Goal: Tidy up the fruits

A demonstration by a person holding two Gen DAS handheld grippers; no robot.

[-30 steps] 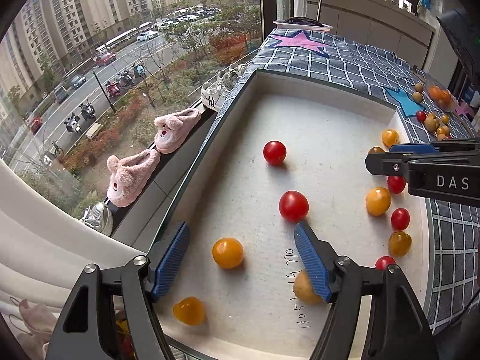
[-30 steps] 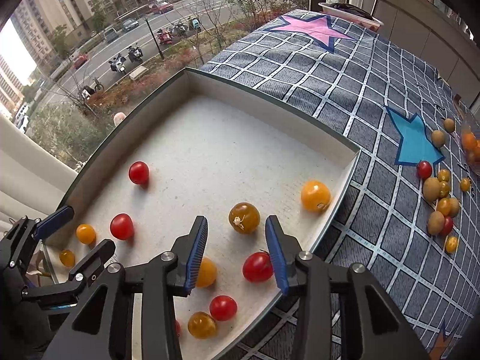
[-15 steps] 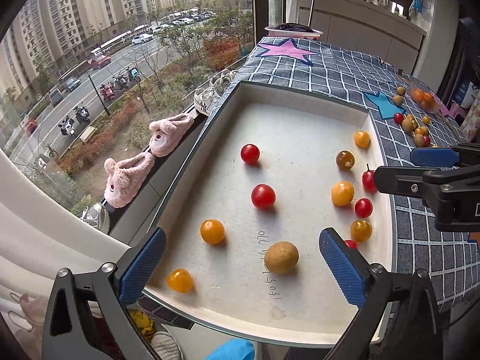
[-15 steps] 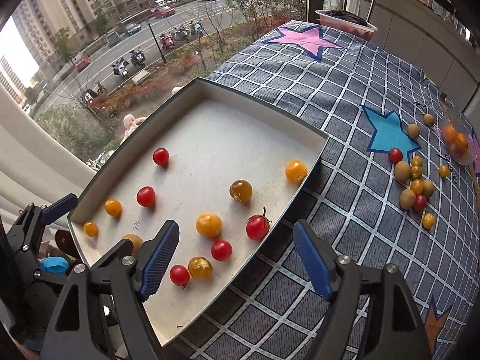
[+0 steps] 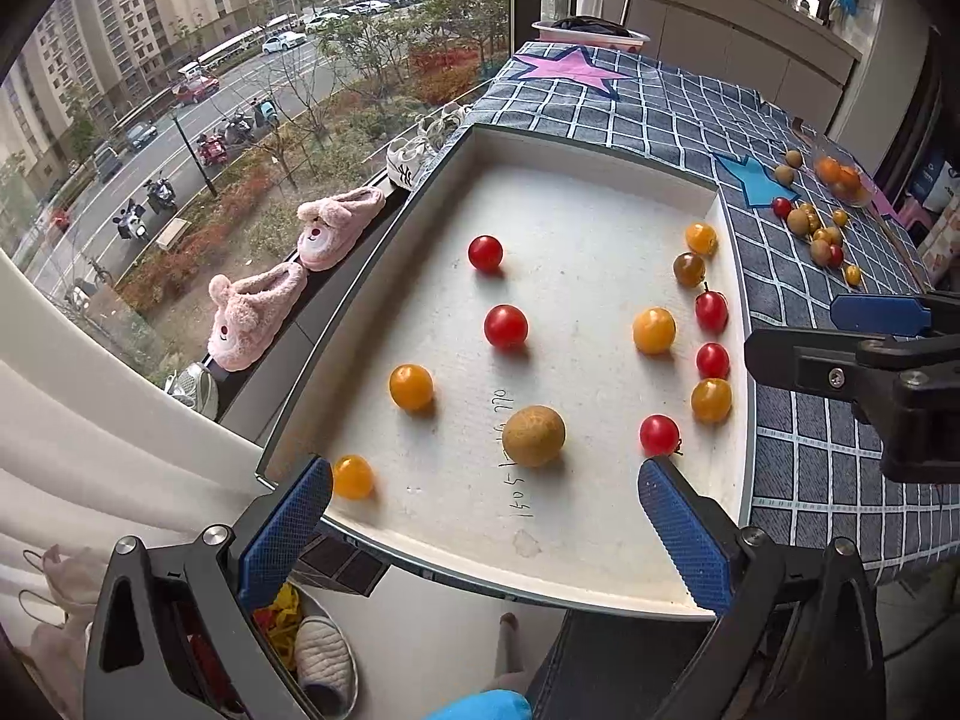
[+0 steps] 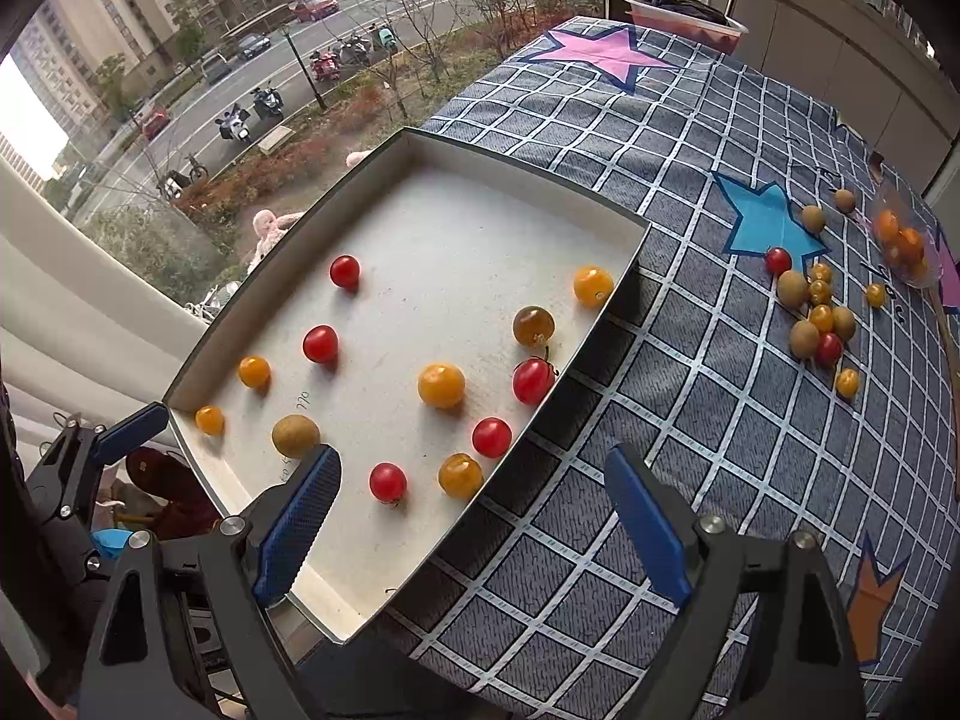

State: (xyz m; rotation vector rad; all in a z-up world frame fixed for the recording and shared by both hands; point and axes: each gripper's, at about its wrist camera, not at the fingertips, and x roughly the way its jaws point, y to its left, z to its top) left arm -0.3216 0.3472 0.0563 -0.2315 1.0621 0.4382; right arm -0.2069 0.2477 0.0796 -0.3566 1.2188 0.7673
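A shallow white tray [image 5: 576, 180] [image 6: 420, 150] lies on the checked tablecloth and holds several red and orange cherry tomatoes and one tan round fruit [image 5: 533, 435] [image 6: 295, 435]. My left gripper [image 5: 483, 525] is open and empty, above the tray's near edge. My right gripper [image 6: 474, 525] is open and empty, straddling the tray's right rim, and it shows in the left wrist view [image 5: 864, 336]. A loose cluster of small fruits [image 6: 816, 312] [image 5: 819, 228] lies on the cloth to the right.
A clear bowl of orange fruits [image 6: 903, 240] stands at the far right. A basin [image 6: 684, 9] sits at the table's far end. A window with pink slippers [image 5: 300, 264] on its sill runs along the left. Shoes lie on the floor below.
Both grippers have pulled back and up from the tray and opened wider. The tan fruit, partly hidden by my left finger before, now lies in plain view.
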